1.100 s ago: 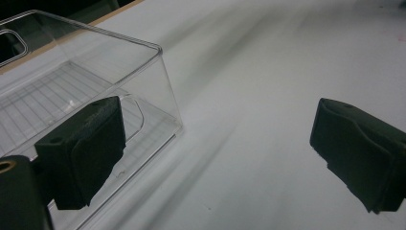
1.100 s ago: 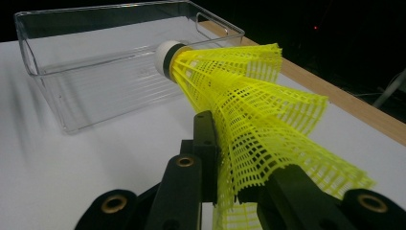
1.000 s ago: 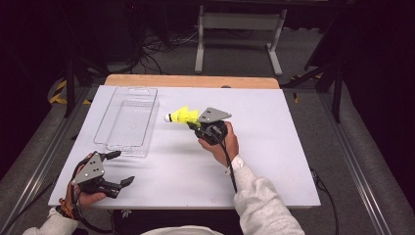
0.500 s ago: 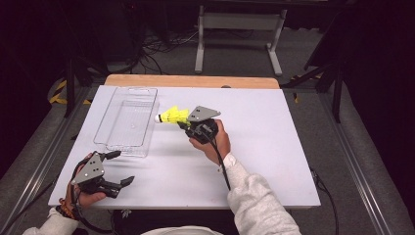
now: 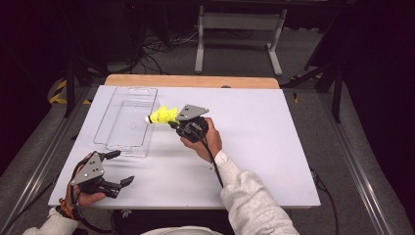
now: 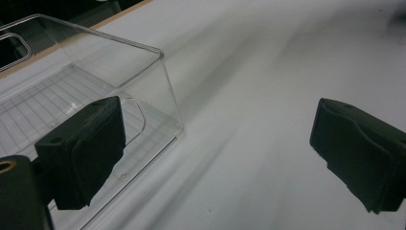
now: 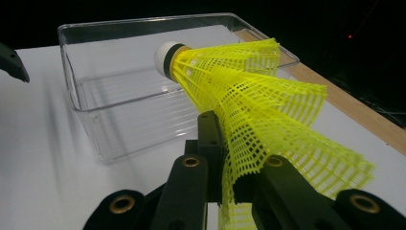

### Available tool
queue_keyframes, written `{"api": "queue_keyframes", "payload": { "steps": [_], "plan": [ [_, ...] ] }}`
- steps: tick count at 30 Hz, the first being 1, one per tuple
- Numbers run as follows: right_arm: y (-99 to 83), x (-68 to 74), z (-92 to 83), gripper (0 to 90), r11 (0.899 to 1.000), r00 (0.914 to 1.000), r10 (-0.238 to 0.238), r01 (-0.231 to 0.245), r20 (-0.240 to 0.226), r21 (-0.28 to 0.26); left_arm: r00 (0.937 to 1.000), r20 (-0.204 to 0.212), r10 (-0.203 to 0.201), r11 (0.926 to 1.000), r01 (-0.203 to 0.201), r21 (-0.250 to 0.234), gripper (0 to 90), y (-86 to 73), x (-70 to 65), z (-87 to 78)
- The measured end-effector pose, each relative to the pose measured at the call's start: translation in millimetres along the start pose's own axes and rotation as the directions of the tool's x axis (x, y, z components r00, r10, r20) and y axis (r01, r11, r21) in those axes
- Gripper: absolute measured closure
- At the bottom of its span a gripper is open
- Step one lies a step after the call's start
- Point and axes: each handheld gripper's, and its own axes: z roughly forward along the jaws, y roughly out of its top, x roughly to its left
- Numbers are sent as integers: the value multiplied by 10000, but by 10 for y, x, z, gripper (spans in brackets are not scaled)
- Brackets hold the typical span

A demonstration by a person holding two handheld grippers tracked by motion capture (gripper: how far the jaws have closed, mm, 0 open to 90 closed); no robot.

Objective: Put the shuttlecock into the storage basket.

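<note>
Right gripper (image 5: 172, 121), centre frame, clamped on the yellow shuttlecock (image 5: 163, 115) by its mesh skirt; cork nose just reaching the clear plastic bin's (image 5: 108, 145) near rim. Pickup done; drop into bin remains. Left gripper (image 5: 119, 169), lower left, jaws spread, empty.

1. My right gripper (image 7: 229, 191): black jaws rising from bottom edge, clamped tight on yellow mesh skirt of shuttlecock (image 7: 249, 105).
2. Shuttlecock: white cork tip w/ dark band, pointing up-left twd clear plastic bin (image 7: 91, 120).
3. Bin: empty, on white table (image 7: 38, 158); wooden edge strip (image 7: 354, 112) at right.
</note>
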Motion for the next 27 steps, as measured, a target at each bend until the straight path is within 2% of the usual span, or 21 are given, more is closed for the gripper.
{"api": "queue_keyframes", "payload": {
  "steps": [5,13,27],
  "plan": [
    [13,41,73,870,10000,9999,73,-74,-142,-41,10000,56,1,10000,-1,28,61,1,-1,3],
    [124,130,174,870,9995,9990,-320,323,-313,74,10000,61,3,10000,-3,4,61,4,-6,1],
    [298,318,459,870,9954,9927,-858,891,-845,363,9999,97,-32,9999,33,-164,61,3,-5,-10]
  ]
}}
